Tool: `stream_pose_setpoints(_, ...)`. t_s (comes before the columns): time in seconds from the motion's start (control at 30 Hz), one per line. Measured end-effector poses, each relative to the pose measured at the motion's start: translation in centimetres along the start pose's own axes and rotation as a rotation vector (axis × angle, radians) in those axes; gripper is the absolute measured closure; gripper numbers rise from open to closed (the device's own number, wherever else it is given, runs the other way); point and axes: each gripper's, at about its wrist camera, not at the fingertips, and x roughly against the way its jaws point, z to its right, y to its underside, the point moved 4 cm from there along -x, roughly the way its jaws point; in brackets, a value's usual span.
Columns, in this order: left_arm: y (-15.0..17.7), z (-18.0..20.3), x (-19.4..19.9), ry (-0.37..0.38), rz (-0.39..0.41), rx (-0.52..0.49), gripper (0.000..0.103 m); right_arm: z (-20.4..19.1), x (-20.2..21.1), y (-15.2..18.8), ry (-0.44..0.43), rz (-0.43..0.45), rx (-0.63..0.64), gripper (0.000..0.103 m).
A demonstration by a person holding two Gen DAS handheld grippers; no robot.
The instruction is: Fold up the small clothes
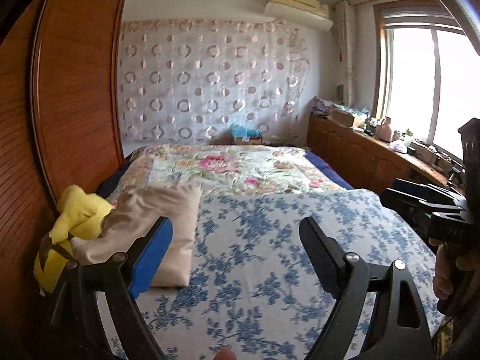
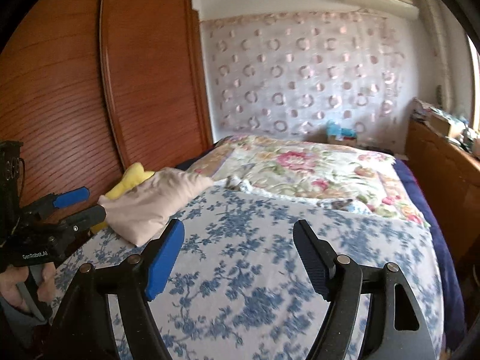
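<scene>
Left wrist view: both grippers over the bed, jaws apart, nothing held.
L to R: wardrobe [image 1: 75, 90], yellow plush toy [image 1: 78, 210], beige pillow [image 1: 162, 210], left gripper [image 1: 237, 237] w/ jaws spread over the blue-flower sheet [image 1: 255, 270], right gripper [image 2: 238, 237] likewise released. Small clothes [image 2: 238, 182] lie in the right wrist view at the flowered quilt [image 2: 315, 165] edge, well beyond the fingertips.

A bed [image 1: 270, 270] covered by a blue-flowered white sheet [image 2: 240, 270], with a pink-flowered quilt [image 1: 234, 168] spread beyond the sheet. A beige pillow [image 1: 156, 225] lies on the sheet's left edge, touching a yellow plush toy [image 1: 75, 210].
</scene>
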Motion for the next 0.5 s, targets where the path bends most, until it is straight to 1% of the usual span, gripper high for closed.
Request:
stream_pose_setpoints(0.1, -0.6, 1.0, 0.5, -0.008, 0.015, -0.015, 0.016, 0.3, 2.0, 0.3, 0.046, 0.036, -0.021, 0.026)
stream_pose_setpoints(0.23, -0.8, 1.7, 0.9, -0.011, 0.017, -0.01, 0.016, 0.0, 4.1, 0.9, 0.098, 0.075, -0.049, 0.026)
stream_pose_setpoints(0.37, -0.5, 2.2, 0.8, -0.013, 0.009, -0.01, 0.016, -0.5, 4.6, 1.6, 0.126, 0.094, -0.06, 0.026)
stream_pose_setpoints(0.5, -0.4, 2.7, 0.8, -0.01, 0.009, -0.022, 0.016, -1.0, 4.4, 1.9, 0.135, 0.1, -0.067, 0.026)
